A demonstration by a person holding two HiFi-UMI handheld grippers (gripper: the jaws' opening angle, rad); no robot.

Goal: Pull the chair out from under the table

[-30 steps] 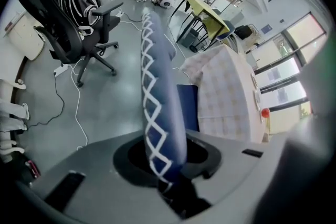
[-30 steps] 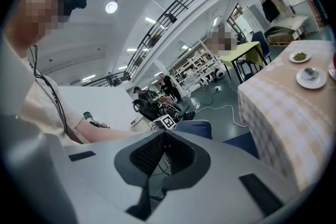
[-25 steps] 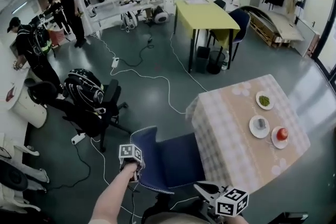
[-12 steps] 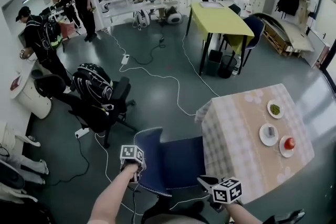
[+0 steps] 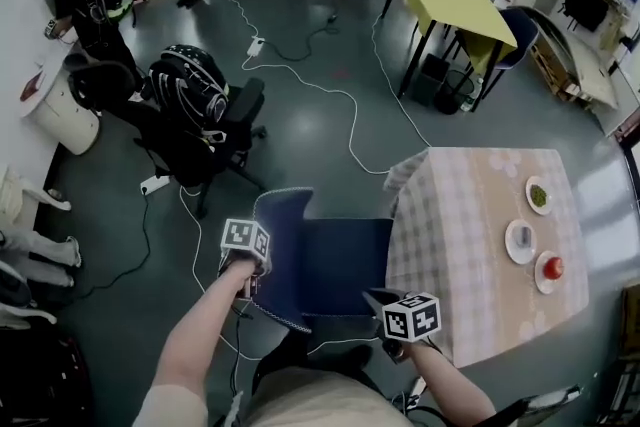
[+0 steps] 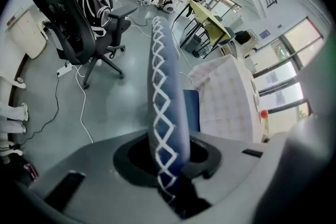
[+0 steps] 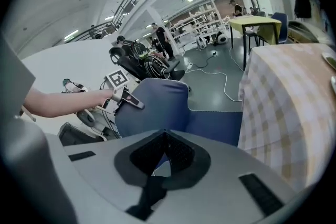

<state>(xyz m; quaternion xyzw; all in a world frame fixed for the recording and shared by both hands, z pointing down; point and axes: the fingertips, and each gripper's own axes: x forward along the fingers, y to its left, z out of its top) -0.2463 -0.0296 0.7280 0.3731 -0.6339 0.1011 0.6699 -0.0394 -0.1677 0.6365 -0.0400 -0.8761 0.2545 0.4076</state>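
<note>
Blue chair back [image 6: 165,107] in left gripper [image 6: 169,161]

Two tables are in view, a checked table [image 5: 470,245] and a yellow table [image 5: 455,0]. Three plates [image 5: 539,195] [image 5: 520,241] [image 5: 548,270] sit along the checked table's right edge. There are two blue chairs [image 5: 320,265] [image 5: 520,30], one at each table.

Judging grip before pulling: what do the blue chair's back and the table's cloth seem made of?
Chair back: matte blue fabric, probably padded upholstery; white zigzag stitching runs along its edge. Tablecloth: thin, soft, matte cloth in a beige check, perhaps cotton or a blend; it drapes and folds over the corner.
</note>
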